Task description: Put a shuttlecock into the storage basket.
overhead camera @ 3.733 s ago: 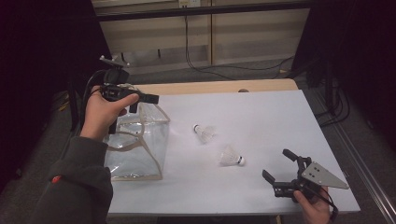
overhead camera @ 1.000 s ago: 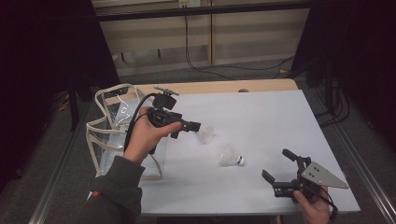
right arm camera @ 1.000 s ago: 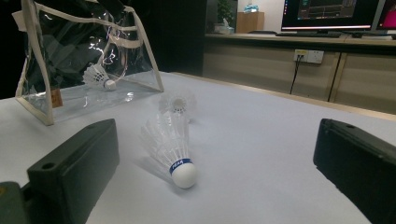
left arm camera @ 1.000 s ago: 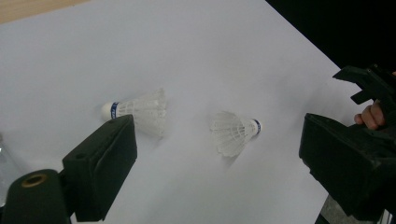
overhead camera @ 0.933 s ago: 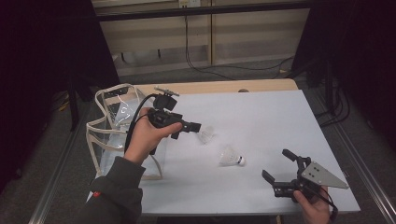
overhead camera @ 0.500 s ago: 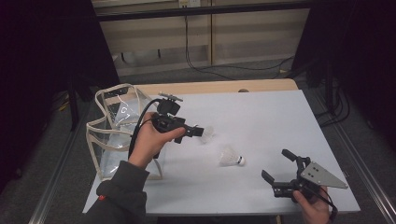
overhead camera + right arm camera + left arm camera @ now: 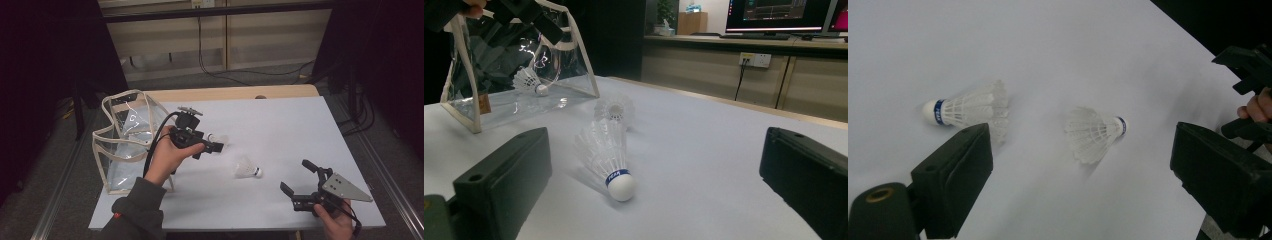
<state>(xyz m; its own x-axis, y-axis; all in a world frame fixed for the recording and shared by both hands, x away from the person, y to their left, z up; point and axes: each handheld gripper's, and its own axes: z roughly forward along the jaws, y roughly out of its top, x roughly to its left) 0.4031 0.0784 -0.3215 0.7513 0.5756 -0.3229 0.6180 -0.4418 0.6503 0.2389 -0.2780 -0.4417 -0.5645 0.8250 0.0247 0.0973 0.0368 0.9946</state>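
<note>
Two white shuttlecocks lie on the white table. The farther shuttlecock lies just beyond my left gripper, which is open and empty and hovers over the table. The nearer shuttlecock lies on its side ahead of my right gripper, open and empty near the front right edge. A third shuttlecock rests inside the clear bag at the table's left.
The clear bag with cream trim stands open at the left edge, behind my left hand. My right gripper shows at the far right of the left gripper view. A wooden strip borders the table's far side.
My left gripper has left the top of the bag and moved right and lower, toward the two shuttlecocks. The bag now stands farther left. The right gripper has not moved.
</note>
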